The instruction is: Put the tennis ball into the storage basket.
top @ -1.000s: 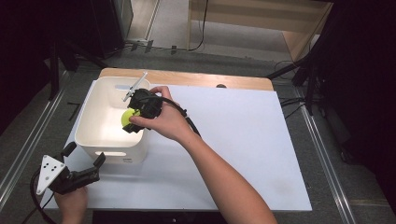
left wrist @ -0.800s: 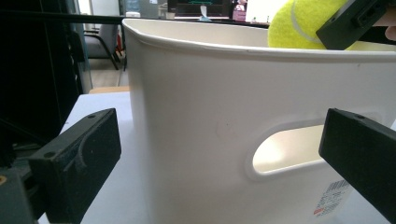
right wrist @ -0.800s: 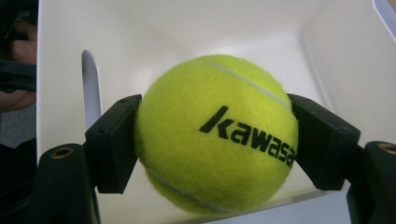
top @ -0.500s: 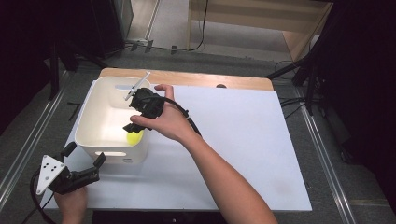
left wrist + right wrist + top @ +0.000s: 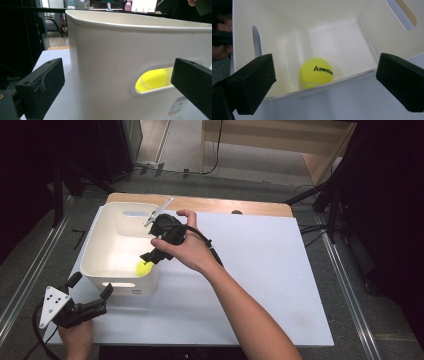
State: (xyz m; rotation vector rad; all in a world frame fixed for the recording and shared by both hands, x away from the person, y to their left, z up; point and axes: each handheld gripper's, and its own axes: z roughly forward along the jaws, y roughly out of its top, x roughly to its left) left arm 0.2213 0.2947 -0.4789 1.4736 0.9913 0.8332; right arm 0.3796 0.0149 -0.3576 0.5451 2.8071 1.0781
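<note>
One yellow tennis ball (image 5: 316, 72) lies on the floor of the white bin (image 5: 95, 251), and I see it straight ahead of my right tongs (image 5: 324, 82), below them and between the lines of their two black jaws, with clear air between ball and jaws. Those jaws stand wide apart and hold nothing. In the high view the right tongs (image 5: 156, 254) hang over the bin's near right corner, my right hand (image 5: 186, 247) around the body, and the ball (image 5: 145, 267) sits just under their tips against the bin's near wall. The black word "kawasaki" on the ball faces the right gripper view.

My left tongs (image 5: 90, 294) rest low on the white table (image 5: 260, 270), just outside the bin's near wall, toward its left end. Their jaws are spread as well, empty. From the left gripper view (image 5: 117, 92) the bin wall (image 5: 107, 50) rises close ahead of them, and through its oval handle slot I catch part of the ball (image 5: 153, 80), just inside the wall and next to the right-hand jaw as that view shows it. A barcode sticker (image 5: 178, 106) sits below the slot.
</note>
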